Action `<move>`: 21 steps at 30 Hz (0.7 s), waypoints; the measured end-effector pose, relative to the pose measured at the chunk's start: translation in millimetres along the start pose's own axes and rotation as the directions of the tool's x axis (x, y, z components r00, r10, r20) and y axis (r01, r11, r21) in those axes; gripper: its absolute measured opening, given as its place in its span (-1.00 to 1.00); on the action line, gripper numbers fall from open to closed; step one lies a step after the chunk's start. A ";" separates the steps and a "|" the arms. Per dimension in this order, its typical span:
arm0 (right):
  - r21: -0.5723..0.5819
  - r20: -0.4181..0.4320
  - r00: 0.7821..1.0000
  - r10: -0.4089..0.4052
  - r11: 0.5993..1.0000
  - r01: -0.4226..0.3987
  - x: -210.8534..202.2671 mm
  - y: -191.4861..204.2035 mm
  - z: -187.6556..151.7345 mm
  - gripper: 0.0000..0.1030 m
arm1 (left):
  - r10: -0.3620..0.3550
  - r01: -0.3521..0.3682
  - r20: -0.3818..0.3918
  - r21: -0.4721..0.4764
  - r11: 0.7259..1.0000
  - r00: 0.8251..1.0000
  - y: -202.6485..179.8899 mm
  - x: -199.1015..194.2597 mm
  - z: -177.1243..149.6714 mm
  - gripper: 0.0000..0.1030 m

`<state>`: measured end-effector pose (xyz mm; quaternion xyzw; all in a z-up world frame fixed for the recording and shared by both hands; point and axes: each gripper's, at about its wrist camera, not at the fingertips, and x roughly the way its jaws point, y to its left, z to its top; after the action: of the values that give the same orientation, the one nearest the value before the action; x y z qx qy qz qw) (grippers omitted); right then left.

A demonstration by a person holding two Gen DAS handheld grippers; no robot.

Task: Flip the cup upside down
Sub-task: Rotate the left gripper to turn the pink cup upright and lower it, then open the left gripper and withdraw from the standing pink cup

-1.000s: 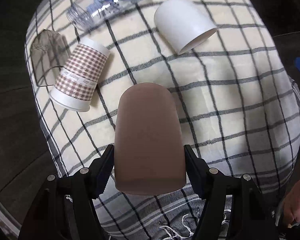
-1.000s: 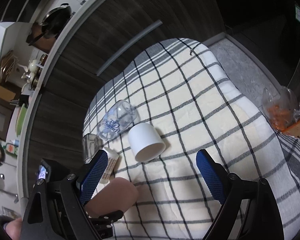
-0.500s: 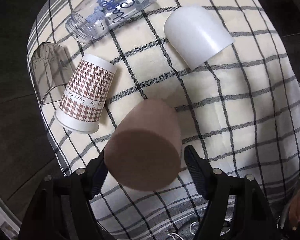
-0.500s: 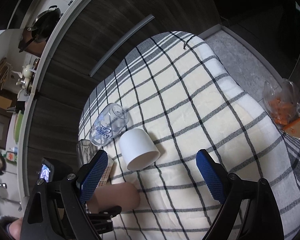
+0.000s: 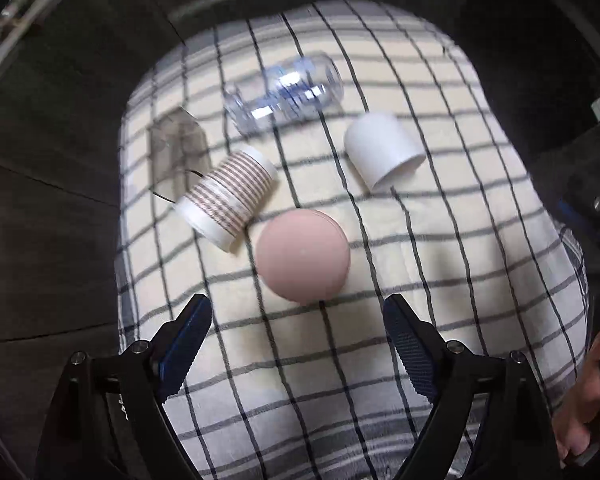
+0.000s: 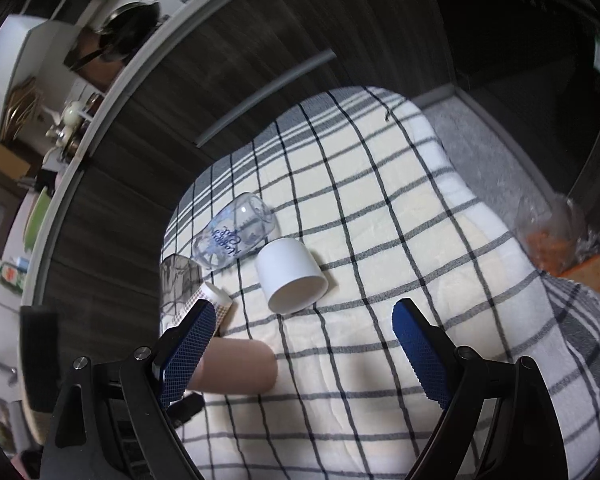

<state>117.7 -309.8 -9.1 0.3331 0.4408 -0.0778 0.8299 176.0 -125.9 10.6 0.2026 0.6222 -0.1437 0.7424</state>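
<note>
A pink-brown cup [image 5: 303, 255] stands upside down on the checked cloth [image 5: 440, 280], its flat base facing the left wrist camera. It also shows in the right wrist view [image 6: 240, 366], partly behind my right gripper's left finger. My left gripper [image 5: 298, 340] is open and empty, just in front of the cup and apart from it. My right gripper [image 6: 304, 344] is open and empty above the cloth, near a white cup [image 6: 290, 280] lying on its side.
A houndstooth paper cup [image 5: 228, 199], a clear bottle with blue lettering [image 5: 286, 92], a clear glass [image 5: 176, 152] and the white cup [image 5: 382, 154] all lie on their sides behind the pink cup. The cloth drops off at the left edge. An orange bag [image 6: 556, 236] sits at the right.
My left gripper turned the pink-brown cup over, set it base-up on the cloth, opened and drew back. The right gripper stayed open and shifted only slightly.
</note>
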 end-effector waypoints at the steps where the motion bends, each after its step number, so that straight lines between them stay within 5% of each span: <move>1: -0.020 0.013 1.000 -0.008 1.000 0.008 -4.6 3.4 -3.4 0.75 | 0.019 -0.019 0.039 0.001 1.000 0.999 -0.2 -6.0 -4.6 0.71; 10: -0.183 0.165 0.985 -0.051 0.980 0.081 -44.8 32.0 -37.1 0.75 | 0.048 -0.023 0.230 -0.107 0.994 0.972 11.7 -38.7 -53.1 0.81; 21: -0.314 0.349 0.936 -0.039 0.936 0.156 -72.3 54.9 -77.7 0.82 | 0.122 -0.012 0.446 -0.243 0.970 0.887 30.5 -43.1 -118.4 0.88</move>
<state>44.8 -231.3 43.9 0.1453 0.3150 -0.0987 0.9327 79.8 -44.1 39.6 0.0958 0.4348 -0.0874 0.8911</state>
